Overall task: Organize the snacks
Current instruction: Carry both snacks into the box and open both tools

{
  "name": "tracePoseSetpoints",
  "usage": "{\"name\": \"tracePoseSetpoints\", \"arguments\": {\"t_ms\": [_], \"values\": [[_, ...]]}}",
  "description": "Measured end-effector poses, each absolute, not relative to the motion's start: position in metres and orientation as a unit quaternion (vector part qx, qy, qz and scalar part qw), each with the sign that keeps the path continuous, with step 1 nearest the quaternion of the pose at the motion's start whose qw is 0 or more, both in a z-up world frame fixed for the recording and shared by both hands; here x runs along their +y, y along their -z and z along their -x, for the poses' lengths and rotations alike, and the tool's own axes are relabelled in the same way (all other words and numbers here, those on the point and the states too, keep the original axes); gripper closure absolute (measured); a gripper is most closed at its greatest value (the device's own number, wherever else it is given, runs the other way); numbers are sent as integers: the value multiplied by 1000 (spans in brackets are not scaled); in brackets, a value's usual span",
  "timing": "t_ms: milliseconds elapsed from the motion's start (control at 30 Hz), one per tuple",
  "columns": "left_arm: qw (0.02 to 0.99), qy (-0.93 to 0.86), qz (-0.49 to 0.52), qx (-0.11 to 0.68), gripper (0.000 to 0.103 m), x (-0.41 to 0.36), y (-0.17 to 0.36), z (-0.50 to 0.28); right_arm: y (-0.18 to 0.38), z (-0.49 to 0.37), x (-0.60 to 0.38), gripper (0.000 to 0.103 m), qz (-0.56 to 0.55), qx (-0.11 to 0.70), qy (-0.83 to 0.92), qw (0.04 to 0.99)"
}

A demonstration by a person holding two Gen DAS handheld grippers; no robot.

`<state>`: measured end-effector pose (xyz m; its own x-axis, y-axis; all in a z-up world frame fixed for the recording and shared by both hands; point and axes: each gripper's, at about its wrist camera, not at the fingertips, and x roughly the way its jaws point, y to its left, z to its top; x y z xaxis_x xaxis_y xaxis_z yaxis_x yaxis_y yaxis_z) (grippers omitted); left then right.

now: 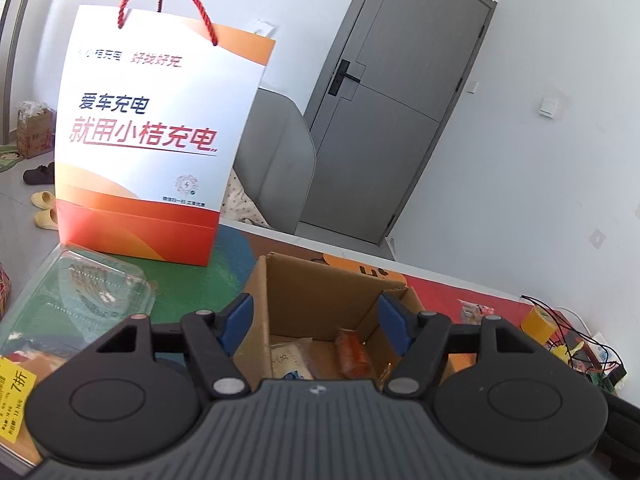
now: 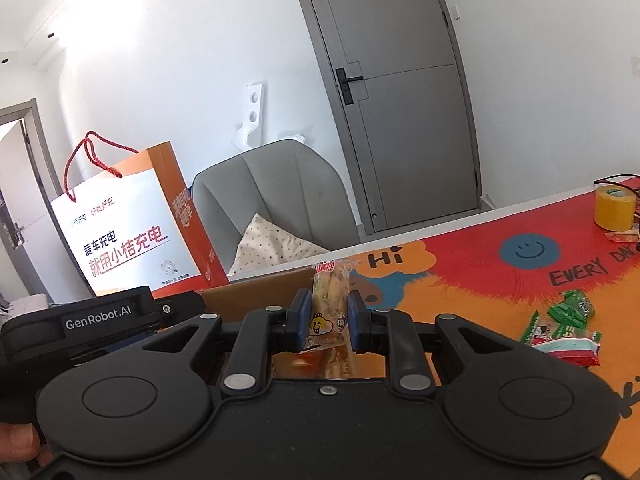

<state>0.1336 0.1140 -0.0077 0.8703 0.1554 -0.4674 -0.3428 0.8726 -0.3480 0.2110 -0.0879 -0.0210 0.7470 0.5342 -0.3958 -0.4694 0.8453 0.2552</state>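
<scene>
Your left gripper [image 1: 316,318] has its jaws spread with nothing between them, hanging right over the open cardboard box [image 1: 320,300]. Through the gap you can see a pale wrapped snack [image 1: 290,358] and an orange-red wrapped snack [image 1: 354,354] lying on the box floor, side by side, the pale one toward 9 o'clock.

Your right gripper [image 2: 328,320] is pinching a clear snack packet [image 2: 330,300] with a little yellow cartoon face on it. The blue pads [image 2: 301,320] press it from both sides and it stands upright, its crimped top poking up toward 12 o'clock. It sits above the box's far wall [image 2: 256,292] in the right wrist view.

From that same view, the other gripper's housing [image 2: 100,316] is at 9 o'clock, and a bit of your hand [image 2: 18,446] shows in the 8 o'clock corner.

More snacks wait on the colourful bench [image 2: 480,280]: green-wrapped candies [image 2: 568,312] and a red-and-teal packet [image 2: 568,350] at about 3 o'clock of the right gripper. A yellow tape roll [image 2: 614,208] stands well apart at 2 o'clock.

The white and orange paper bag [image 1: 156,136] stands upright at 11 o'clock of the box, with a clear plastic clamshell [image 1: 96,292] just in front of it, at 9 o'clock of the box.
</scene>
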Motion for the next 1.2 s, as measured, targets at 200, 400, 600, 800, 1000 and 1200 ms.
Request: {"name": "tracePoseSetpoints", "arguments": {"t_ms": [200, 400, 600, 800, 1000, 1200], "values": [[941, -142, 218, 215, 31, 123, 6, -126, 19, -215, -70, 80, -75, 239, -294, 923], [941, -151, 216, 215, 20, 126, 6, -122, 21, -216, -65, 78, -69, 254, -290, 920], [942, -146, 210, 218, 15, 116, 6, -124, 23, -213, -86, 73, -78, 258, -265, 926], [947, -128, 196, 222, 13, 91, 6, -131, 24, -210, -120, 67, -88, 257, -233, 934], [952, -108, 179, 226, 10, 60, 7, -141, 29, -208, -161, 55, -98, 255, -195, 942], [954, -83, 168, 233, 10, 33, 10, -150, 37, -207, -194, 54, -106, 262, -163, 945]]}}
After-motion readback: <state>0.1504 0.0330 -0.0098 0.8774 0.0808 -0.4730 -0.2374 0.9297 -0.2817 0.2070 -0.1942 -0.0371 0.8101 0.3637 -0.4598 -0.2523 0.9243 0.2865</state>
